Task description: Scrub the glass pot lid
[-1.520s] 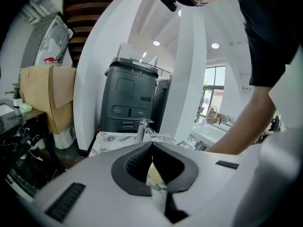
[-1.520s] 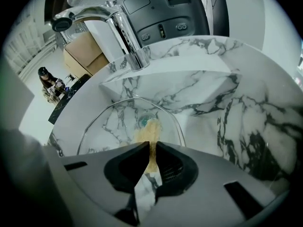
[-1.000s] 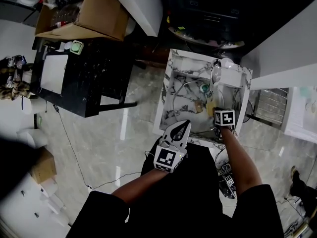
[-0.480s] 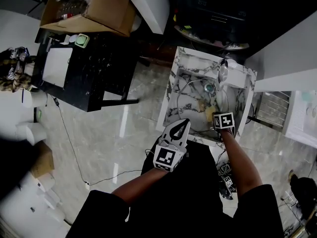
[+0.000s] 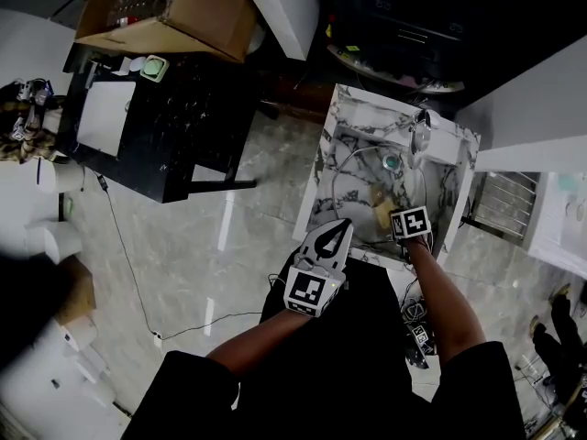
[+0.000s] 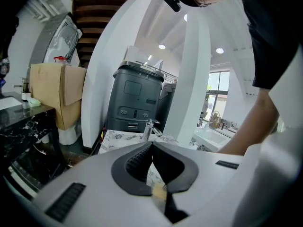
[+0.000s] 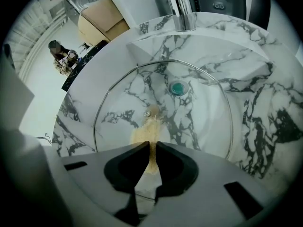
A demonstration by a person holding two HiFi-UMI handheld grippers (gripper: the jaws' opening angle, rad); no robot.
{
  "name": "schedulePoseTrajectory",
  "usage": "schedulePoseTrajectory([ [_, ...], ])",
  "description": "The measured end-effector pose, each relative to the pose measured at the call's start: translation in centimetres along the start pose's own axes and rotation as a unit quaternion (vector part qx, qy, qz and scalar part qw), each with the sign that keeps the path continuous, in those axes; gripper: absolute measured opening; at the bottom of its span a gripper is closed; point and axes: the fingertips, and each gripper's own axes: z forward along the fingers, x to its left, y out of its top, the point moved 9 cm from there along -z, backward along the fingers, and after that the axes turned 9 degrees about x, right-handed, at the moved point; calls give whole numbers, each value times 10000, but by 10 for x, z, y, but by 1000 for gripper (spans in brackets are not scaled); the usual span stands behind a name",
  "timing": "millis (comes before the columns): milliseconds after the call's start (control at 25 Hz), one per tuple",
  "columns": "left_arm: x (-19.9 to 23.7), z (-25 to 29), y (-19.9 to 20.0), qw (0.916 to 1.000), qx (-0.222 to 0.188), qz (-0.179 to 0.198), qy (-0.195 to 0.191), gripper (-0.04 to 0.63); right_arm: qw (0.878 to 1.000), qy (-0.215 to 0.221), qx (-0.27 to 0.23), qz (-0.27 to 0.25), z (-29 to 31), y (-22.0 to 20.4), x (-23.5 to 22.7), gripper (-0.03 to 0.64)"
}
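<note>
Right gripper view, and the right hand-held gripper is clamped on a tan scrubbing pad, which rests on the glass pot lid lying in the marble sink. Over on the other side, the left hand-held gripper is pinched together with nothing in it, held just by the sink's near edge.

Left gripper held back, fingers together; right gripper extended, fingers pinching tan scrubber.

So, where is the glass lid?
In the right gripper view, the lid lies in the sink below the tap, a tan scrubber held against its centre by the right gripper.
</note>
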Motion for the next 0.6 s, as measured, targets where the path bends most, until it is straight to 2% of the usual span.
schedulePoseTrajectory([
  [600,45,-18,-1,10000,8,-66,19,15,9992,265,254,-140,22,32,52,57],
])
